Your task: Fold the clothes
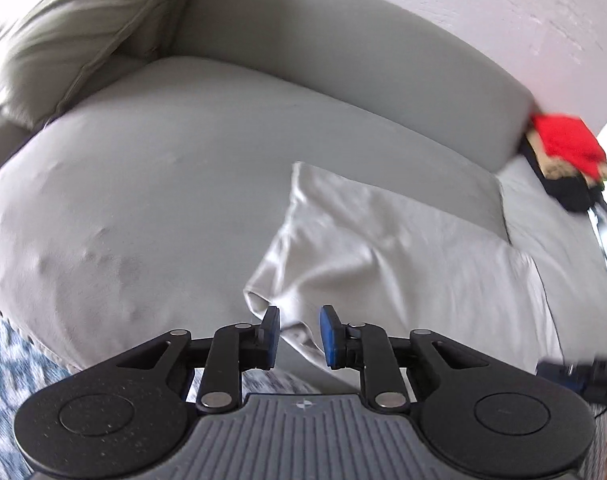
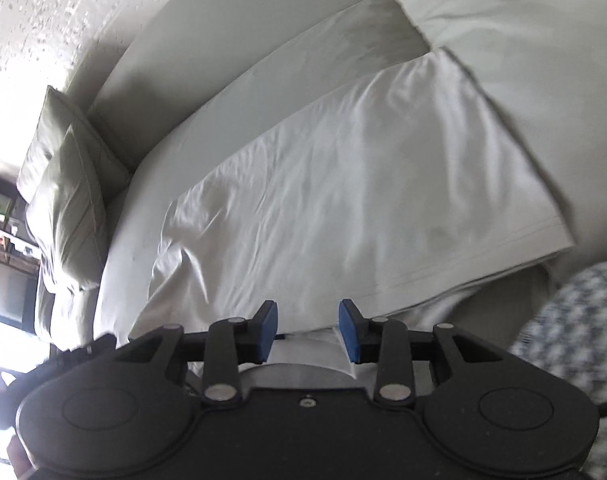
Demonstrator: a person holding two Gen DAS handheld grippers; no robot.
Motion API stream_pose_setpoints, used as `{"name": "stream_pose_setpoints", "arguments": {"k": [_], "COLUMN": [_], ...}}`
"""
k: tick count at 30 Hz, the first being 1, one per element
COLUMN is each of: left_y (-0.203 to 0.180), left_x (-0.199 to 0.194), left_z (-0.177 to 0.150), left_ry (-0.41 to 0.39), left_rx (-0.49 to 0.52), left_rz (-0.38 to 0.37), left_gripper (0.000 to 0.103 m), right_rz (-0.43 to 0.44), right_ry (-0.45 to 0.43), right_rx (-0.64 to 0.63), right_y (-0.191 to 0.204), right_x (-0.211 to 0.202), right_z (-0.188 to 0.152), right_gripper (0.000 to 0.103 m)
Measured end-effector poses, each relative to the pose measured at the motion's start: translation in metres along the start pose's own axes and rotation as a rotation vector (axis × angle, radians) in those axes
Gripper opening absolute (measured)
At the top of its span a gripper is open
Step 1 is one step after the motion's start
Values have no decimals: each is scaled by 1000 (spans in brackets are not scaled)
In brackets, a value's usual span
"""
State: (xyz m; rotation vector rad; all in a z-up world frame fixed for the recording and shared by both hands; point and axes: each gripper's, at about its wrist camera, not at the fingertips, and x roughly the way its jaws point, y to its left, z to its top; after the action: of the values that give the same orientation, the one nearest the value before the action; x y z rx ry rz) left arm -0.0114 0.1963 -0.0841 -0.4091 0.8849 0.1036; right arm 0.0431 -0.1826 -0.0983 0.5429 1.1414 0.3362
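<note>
A white cloth [image 1: 383,248] lies folded flat on the grey sofa seat [image 1: 143,200], on its right half in the left wrist view. My left gripper [image 1: 300,334] hovers over the cloth's near left corner, pads apart; a fold shows through the gap and neither pad presses on it. In the right wrist view the same cloth [image 2: 363,184] spreads wide across the seat [image 2: 231,112]. My right gripper [image 2: 308,334] is at its near edge, open, with white fabric lying between and under the fingers.
A pale pillow [image 1: 63,40] leans in the sofa's corner, and another pillow [image 2: 63,184] stands at the other end. Something red and black [image 1: 563,148] sits past the backrest's end. A blue-white patterned rug [image 1: 7,360] [image 2: 575,320] lies below the seat's front edge.
</note>
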Motion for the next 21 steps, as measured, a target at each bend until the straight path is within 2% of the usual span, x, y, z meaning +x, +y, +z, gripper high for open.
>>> {"name": "stream_pose_setpoints", "arguments": {"k": [2,5,9,12,19,21], "left_y": [9,13,19,28,32,30], "left_x": [9,25,54,73,85,90], "left_z": [9,25,40,44,43,43], "left_ry": [6,19,90,137,161,170], "left_rx": [-46,-43,-46,-75,-71,-58], "left_rz": [-18,-29,-55,-61,-81,-80], "left_gripper": [19,19,19,19,19,16], "right_rz": [-6,-29,-42,-43,-44,-47], "right_ry": [11,32,35,36,42,43], "right_rx": [-14,3,7,5,12,12], "right_y": [5,5,7,6,7,8], "right_x": [10,22,28,27,30,31], "right_z": [0,1,0,0,0,1], "right_gripper": [34,34,34,35,35,35]}}
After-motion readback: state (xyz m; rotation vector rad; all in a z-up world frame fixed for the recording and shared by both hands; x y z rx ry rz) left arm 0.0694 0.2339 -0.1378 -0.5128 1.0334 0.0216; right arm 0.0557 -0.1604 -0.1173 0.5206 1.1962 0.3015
